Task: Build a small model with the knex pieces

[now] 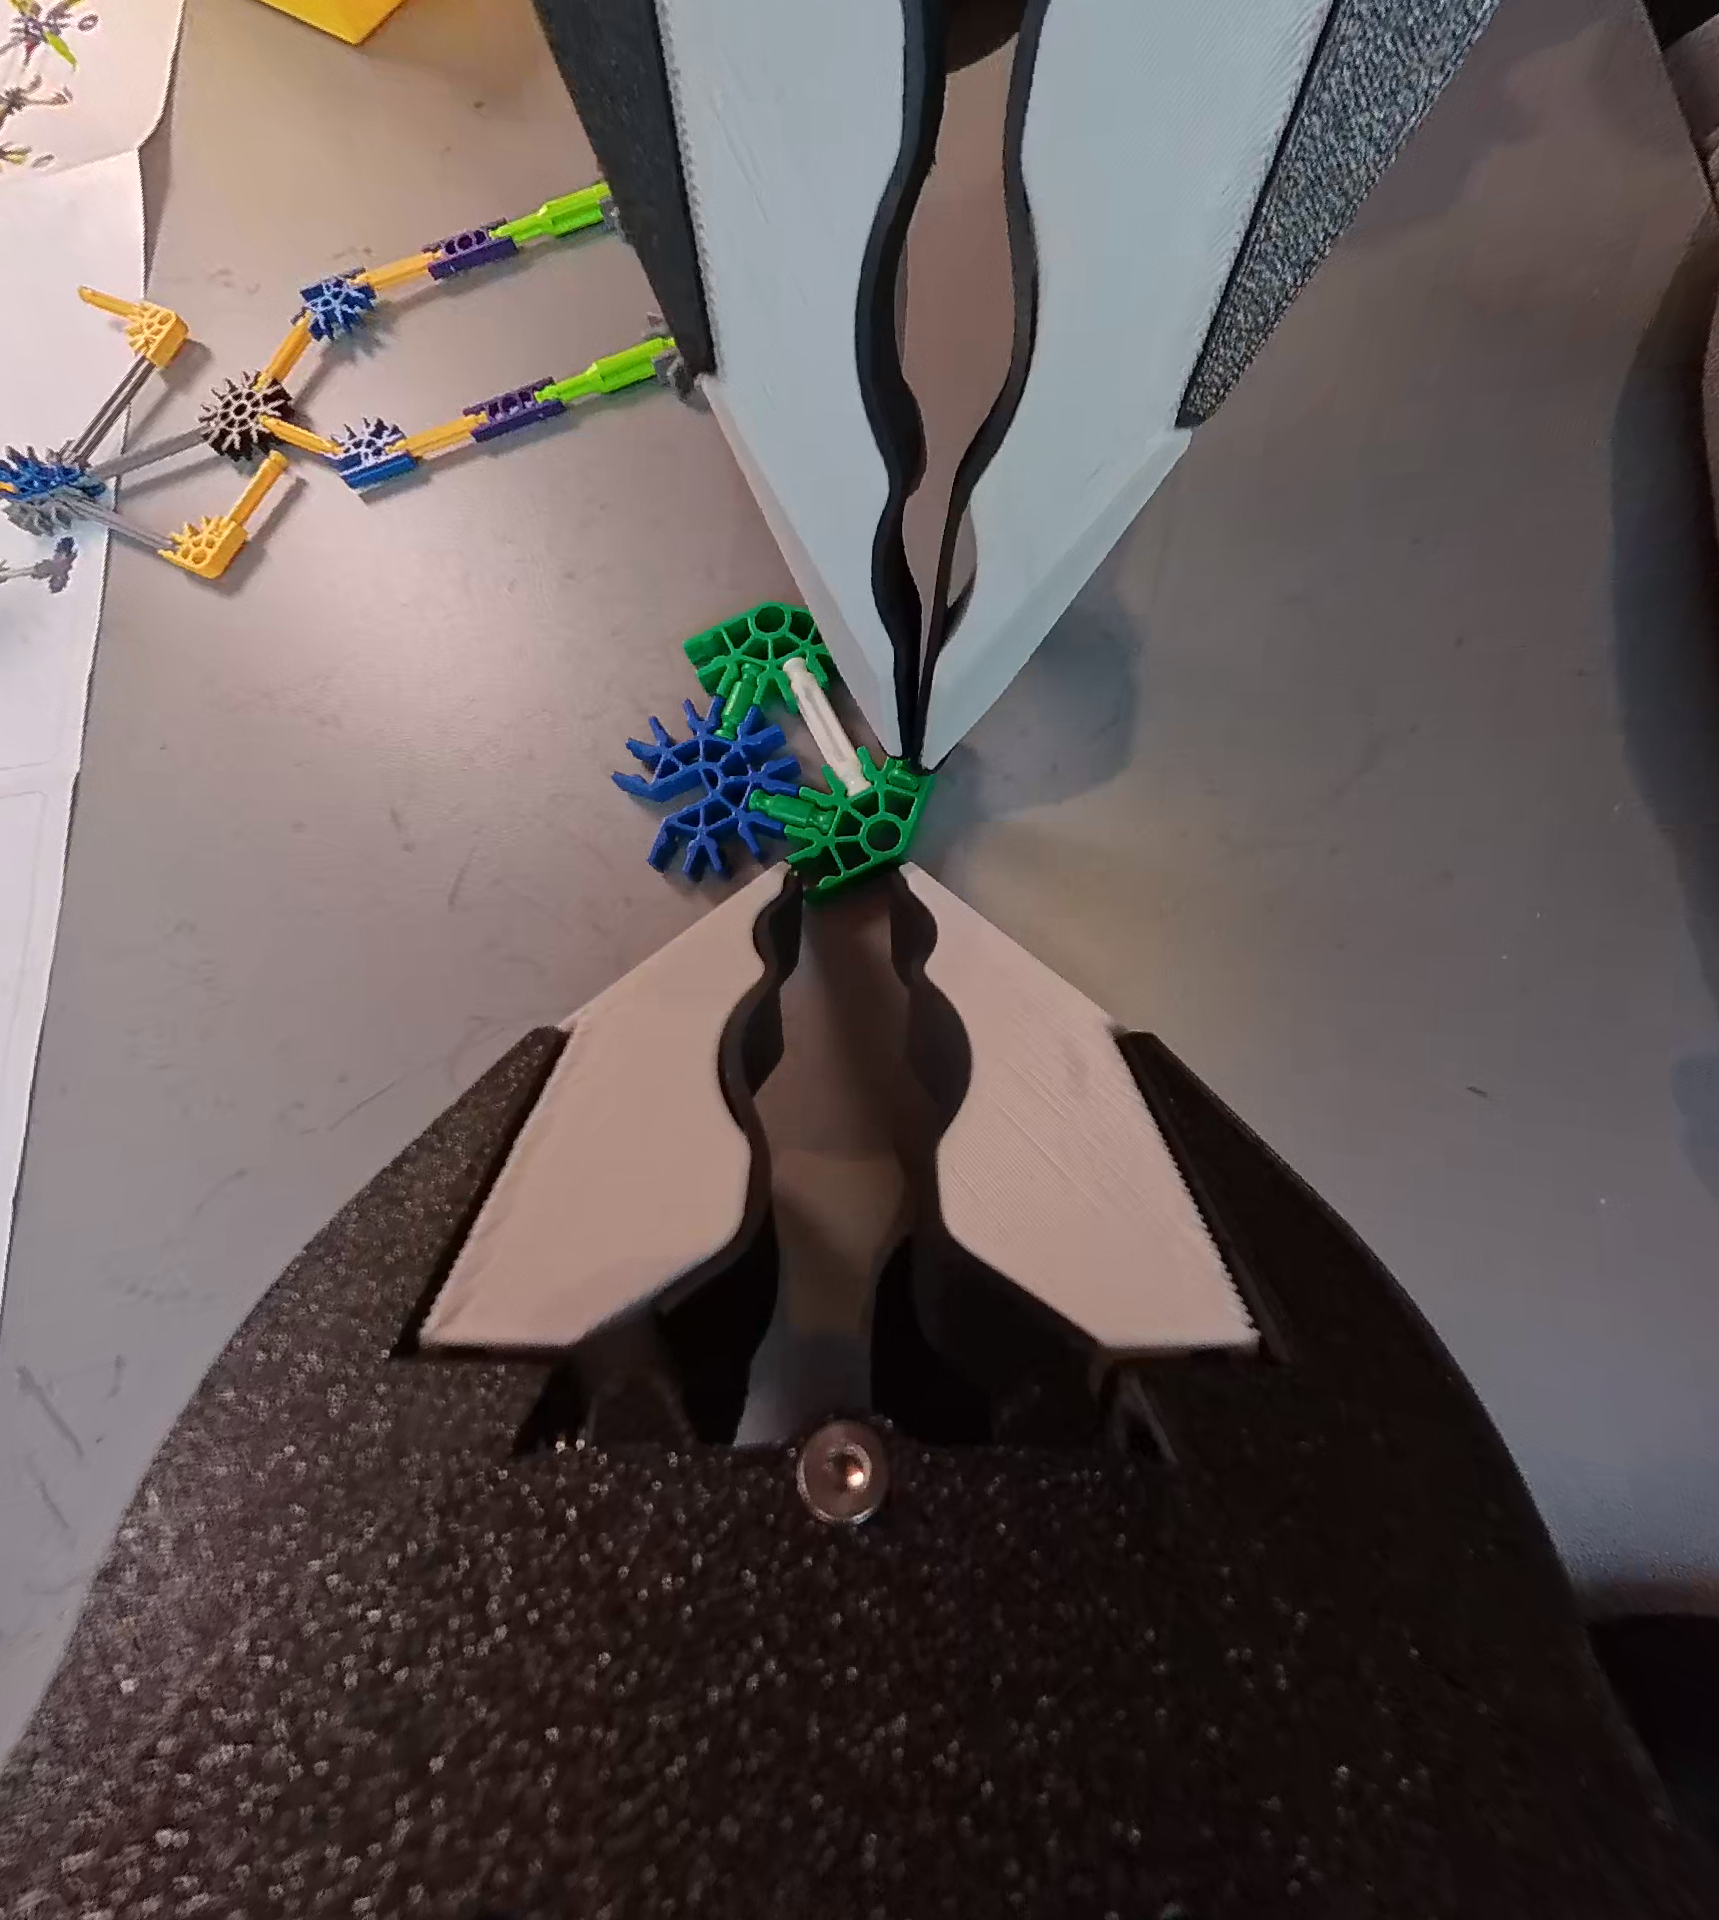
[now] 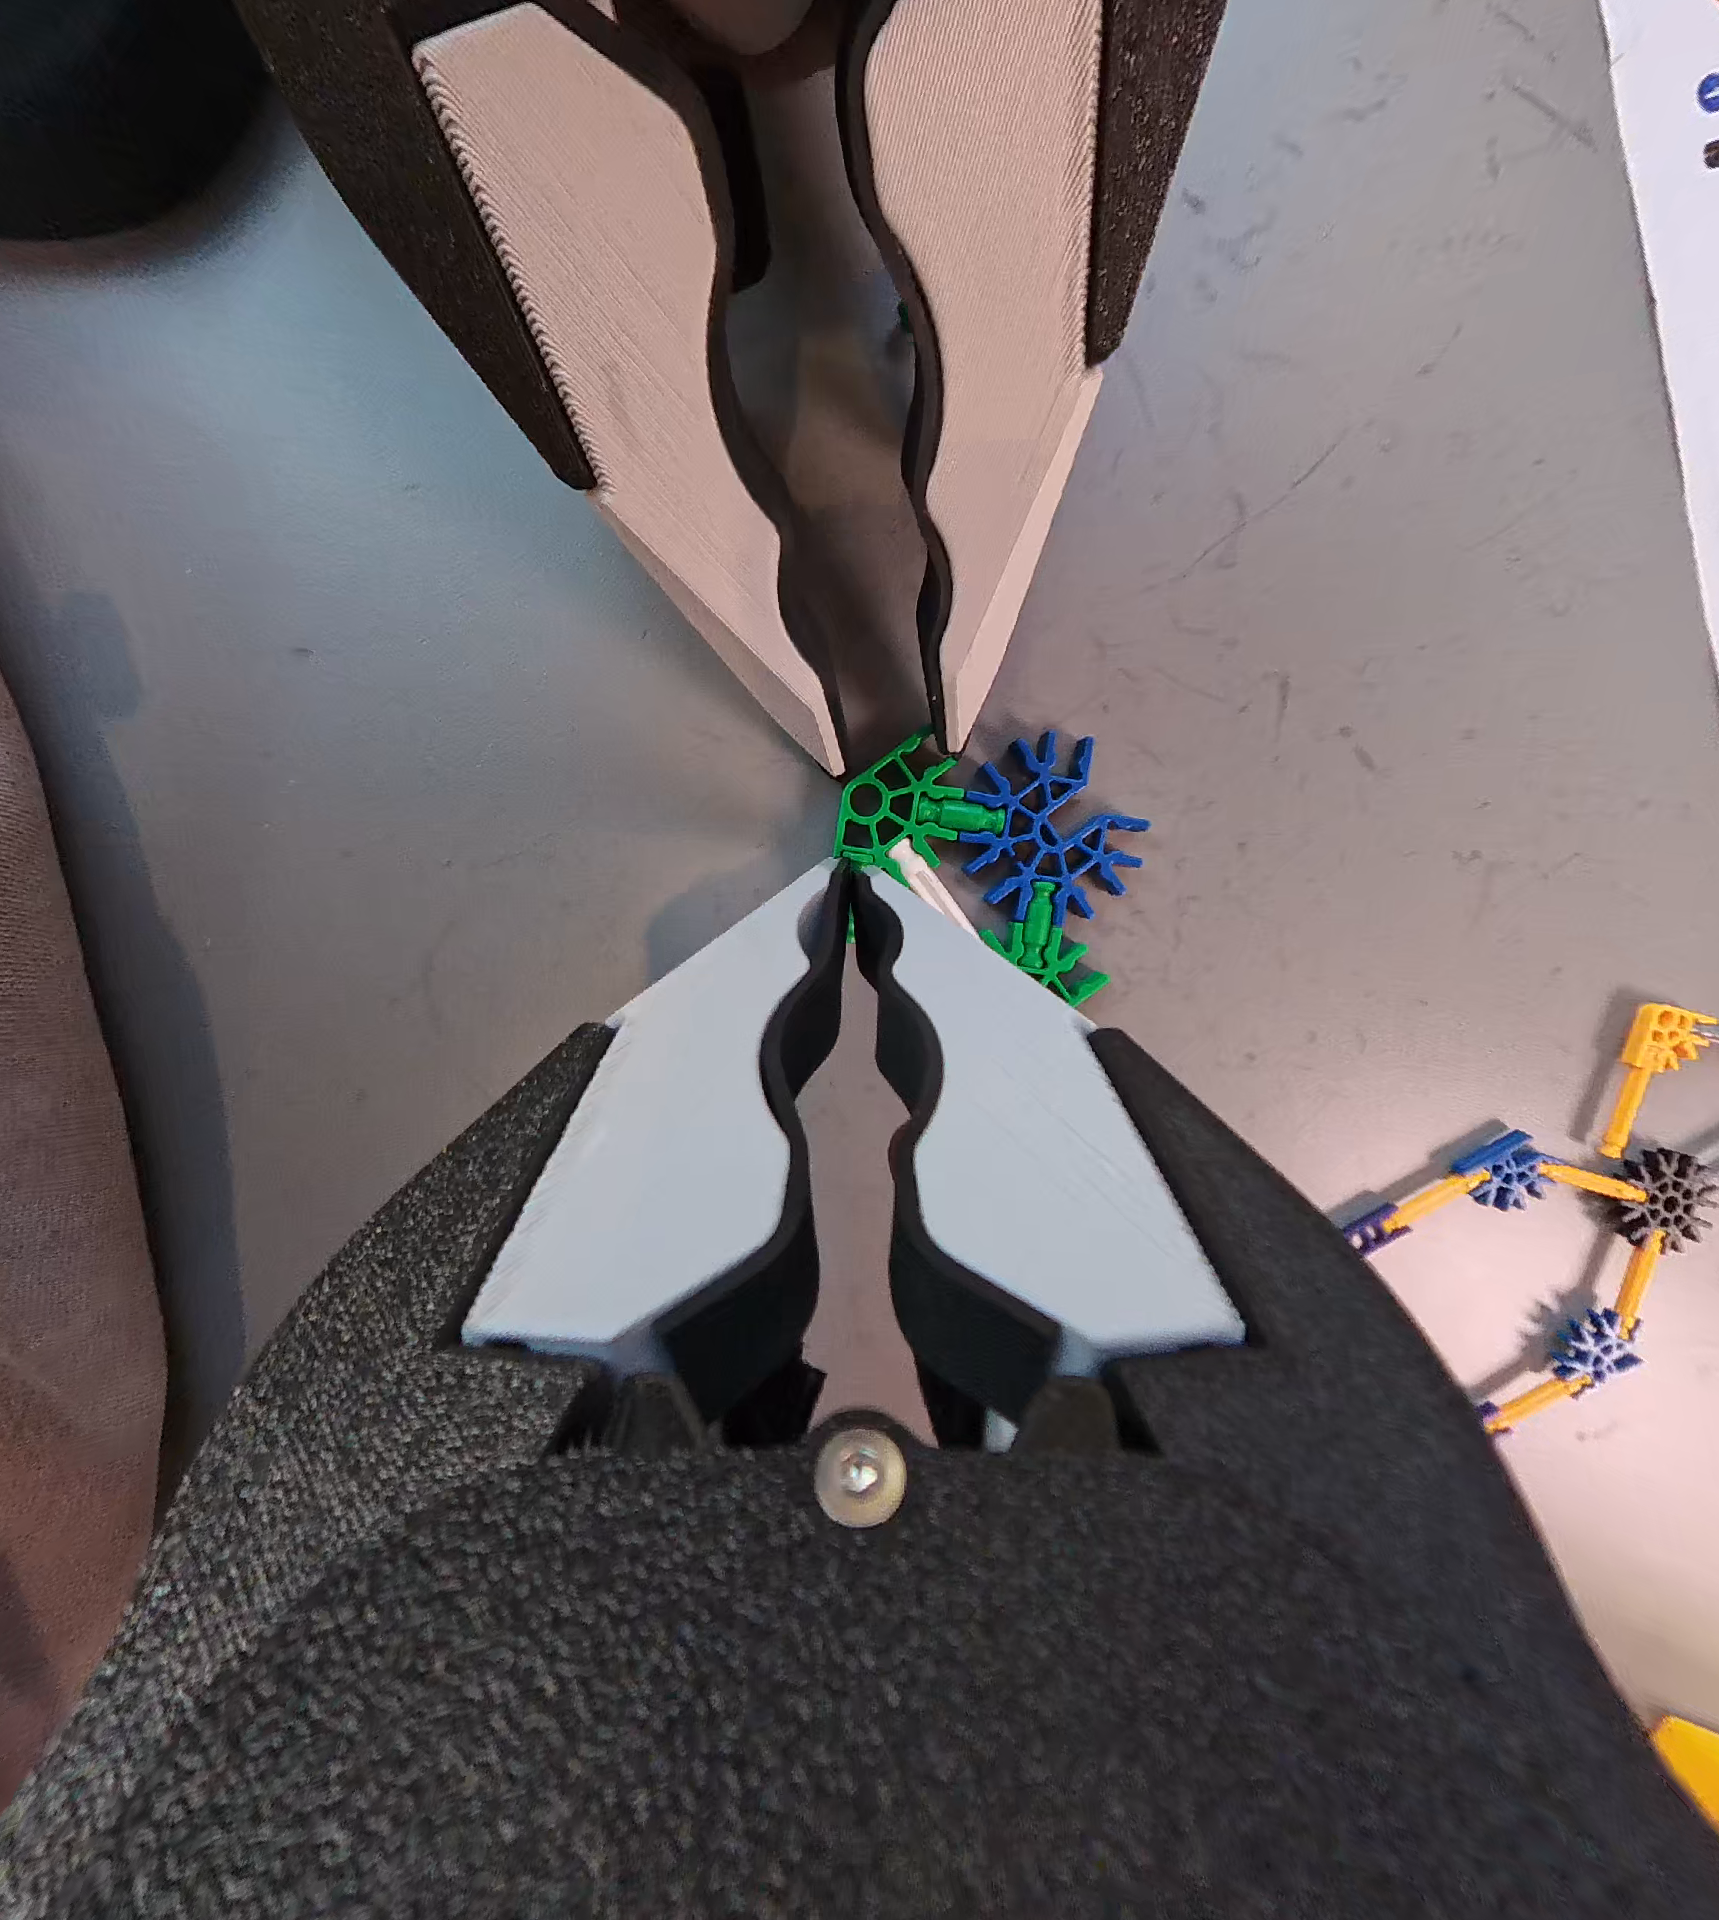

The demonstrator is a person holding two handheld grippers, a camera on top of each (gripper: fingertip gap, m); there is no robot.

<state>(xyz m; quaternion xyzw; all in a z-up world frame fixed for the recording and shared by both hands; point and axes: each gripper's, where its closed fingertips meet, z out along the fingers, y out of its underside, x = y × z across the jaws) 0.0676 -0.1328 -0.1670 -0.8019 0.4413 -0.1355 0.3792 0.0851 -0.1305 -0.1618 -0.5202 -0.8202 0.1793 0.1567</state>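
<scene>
Two grippers meet tip to tip over worktop (image 1: 1354,831). Left gripper (image 1: 847,881) clamps green connector (image 1: 870,826); right gripper (image 2: 850,875) nearly closed, pinching its opposite edge. Blue snowflake piece (image 1: 715,784), white rod (image 1: 829,727) already joined. Larger yellow-rod assembly (image 1: 242,416) apart, beyond.

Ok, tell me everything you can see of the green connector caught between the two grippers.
The green connector is a flat, glossy plastic fan-shaped piece with a round hub hole, open webbed cells and slotted ends. It lies flat on the grey table. A short green rod joins it to a blue snowflake connector, and a white rod runs from it to a second green connector. The left gripper clamps its sides between its jaws; the right gripper, jaws almost closed, pinches its opposite corner.
</scene>
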